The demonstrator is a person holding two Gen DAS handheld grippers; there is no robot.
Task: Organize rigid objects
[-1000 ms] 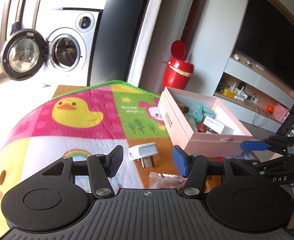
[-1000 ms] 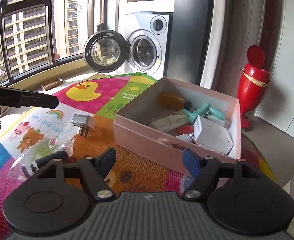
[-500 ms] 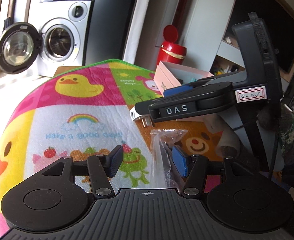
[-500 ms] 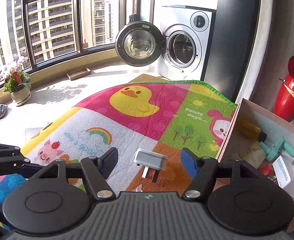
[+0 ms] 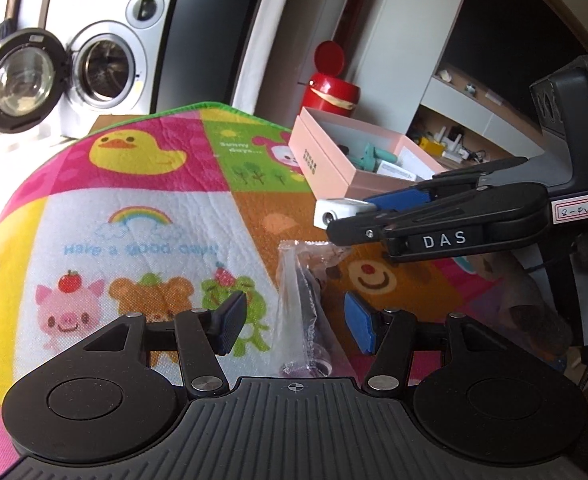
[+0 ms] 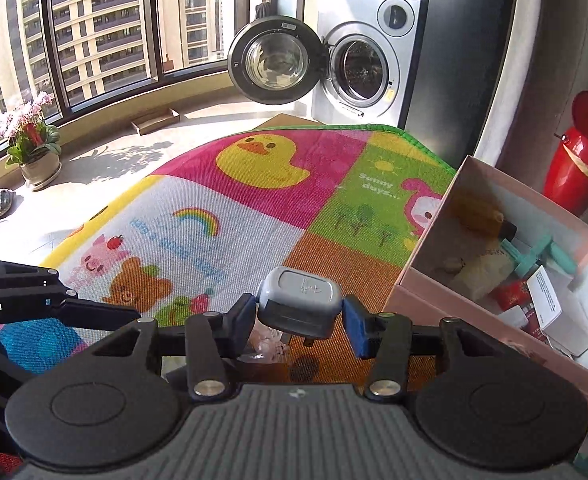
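A white-grey plug adapter [image 6: 299, 292] sits between the pads of my right gripper [image 6: 299, 316], whose jaws are closing and touch it on both sides. In the left wrist view the right gripper [image 5: 349, 216] reaches in from the right with the adapter [image 5: 327, 210] at its tip, just above the play mat [image 5: 142, 208]. My left gripper [image 5: 294, 316] is open, low over a clear plastic bag [image 5: 294, 280] holding a dark object; the bag lies between its fingers, untouched. The open pink box [image 6: 433, 308] holds several items to the right.
The pink box [image 5: 325, 168] stands at the mat's far right. Behind the mat [image 6: 254, 208] are a washing machine [image 6: 365, 52] with its door open and a red bin [image 6: 577, 156]. A flower pot [image 6: 40, 168] stands by the window. My left gripper [image 6: 74, 304] shows at left.
My right gripper swung left from the pink box to the adapter and narrowed its jaws onto it. My left gripper dropped nearer to the bag, jaws unchanged.
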